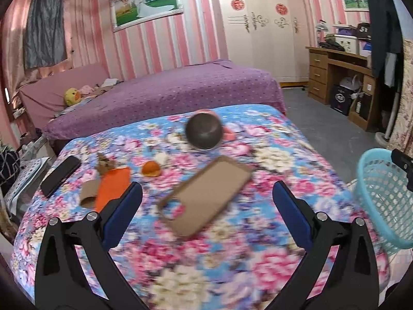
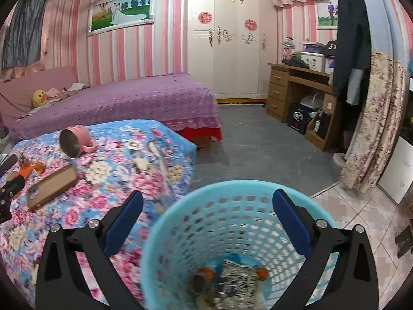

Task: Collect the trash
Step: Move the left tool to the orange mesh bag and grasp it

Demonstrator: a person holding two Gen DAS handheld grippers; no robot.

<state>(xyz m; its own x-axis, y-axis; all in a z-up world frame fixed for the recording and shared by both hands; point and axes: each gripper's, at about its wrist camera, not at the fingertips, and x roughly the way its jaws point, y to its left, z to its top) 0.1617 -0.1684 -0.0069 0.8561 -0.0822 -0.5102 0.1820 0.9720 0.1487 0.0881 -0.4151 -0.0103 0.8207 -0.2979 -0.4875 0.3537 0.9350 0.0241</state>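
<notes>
My left hand-held gripper (image 1: 206, 201) hangs released above the flowered bed (image 1: 232, 245), its blue fingers (image 1: 124, 214) spread wide with nothing between them. Below it lies a flat brown phone case (image 1: 206, 196), face up. To its left I see an orange peel (image 1: 150, 168), an orange wrapper (image 1: 113, 188), a cardboard tube (image 1: 89, 193) touching that wrapper, and a small brownish scrap (image 1: 104, 164) — all loose on the bedspread. A black phone (image 1: 60, 176) rests near the bed's left edge. Farther back a pink mug (image 1: 205, 131) lies on its side, its metal-lined mouth toward me.

My right hand-held gripper (image 2: 207, 219) is also released and holds nothing — it hovers over the blue basket (image 2: 180, 222), which stands just beside the bed on the floor. Inside at the bottom I make out a crumpled printed bag (image 2: 235, 279) and two orange bits (image 2: 262, 273), blurred. From this side the mug (image 2: 74, 140) and the phone case (image 2: 53, 187) lie well apart on the bedspread (image 2: 129, 170). In the left view the basket (image 1: 384, 196) shows at the right edge.
</notes>
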